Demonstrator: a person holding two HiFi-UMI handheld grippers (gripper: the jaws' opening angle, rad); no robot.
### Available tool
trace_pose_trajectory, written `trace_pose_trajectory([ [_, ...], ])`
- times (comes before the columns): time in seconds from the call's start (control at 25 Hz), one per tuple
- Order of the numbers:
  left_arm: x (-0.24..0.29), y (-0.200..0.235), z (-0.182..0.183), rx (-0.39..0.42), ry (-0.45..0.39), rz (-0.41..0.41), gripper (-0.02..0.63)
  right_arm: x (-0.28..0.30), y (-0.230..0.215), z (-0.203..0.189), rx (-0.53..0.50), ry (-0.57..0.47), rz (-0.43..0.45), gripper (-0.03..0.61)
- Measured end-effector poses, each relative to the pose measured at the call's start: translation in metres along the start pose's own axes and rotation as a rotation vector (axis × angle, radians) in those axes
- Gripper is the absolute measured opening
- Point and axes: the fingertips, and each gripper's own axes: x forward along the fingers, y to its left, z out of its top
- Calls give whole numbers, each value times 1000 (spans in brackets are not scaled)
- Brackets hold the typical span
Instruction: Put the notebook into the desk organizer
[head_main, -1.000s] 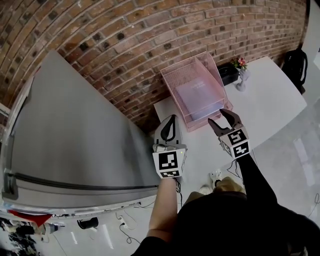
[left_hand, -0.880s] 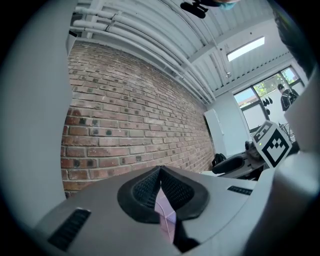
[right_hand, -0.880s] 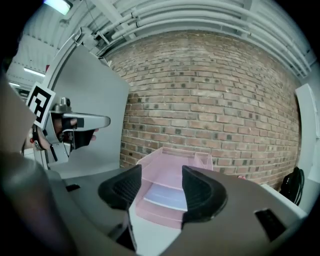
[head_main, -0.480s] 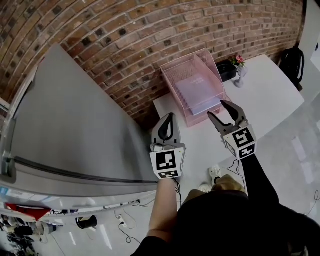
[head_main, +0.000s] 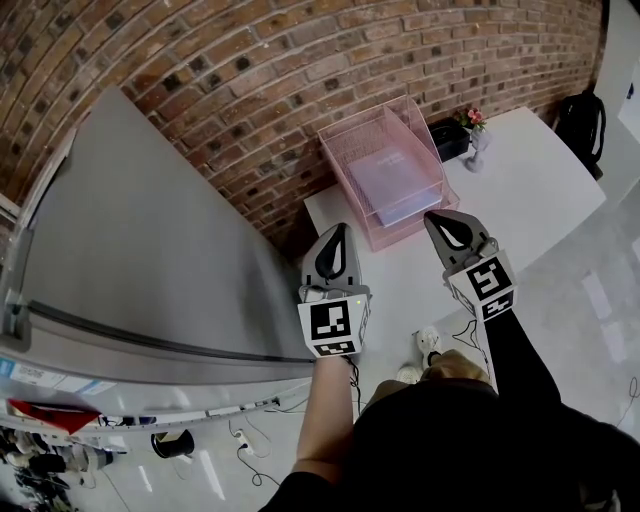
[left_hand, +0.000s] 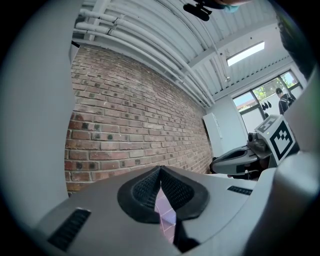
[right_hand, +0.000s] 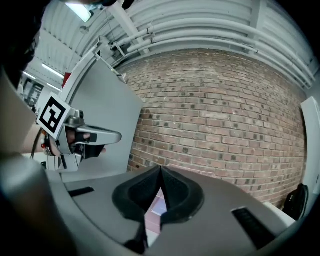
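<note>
The notebook (head_main: 390, 180), a flat pale-lilac rectangle, lies inside the organizer (head_main: 345, 140), though we cannot tell on which tier. The organizer is a boxy stack of pink wire mesh standing at the back of the smooth white counter (head_main: 530, 190), against a rough red brick wall (head_main: 250, 70). Near it we see a small black box (head_main: 445, 140) and a slim pale vase (head_main: 476, 150) of pink flowers. Both claws hang short of the organizer, apart from it. The left claw (head_main: 344, 230) is clenched, its ribbed black pads (left_hand: 145, 192) pressed together on nothing. The right claw (head_main: 431, 216) is closing, its dark pads (right_hand: 137, 192) already meeting with nothing between them. To our left slopes a broad, matte grey panel (head_main: 140, 240).
</note>
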Motion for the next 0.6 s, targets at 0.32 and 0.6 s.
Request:
trace_pose_trajectory([
  [0.32,-1,-8,0,2,2,-4,14,-12,-7,0,-19,-9,-31,20],
  [0.6,-2,-12,3,10,10,-8,14,-18,-13,-2,4,-8,-47,20],
])
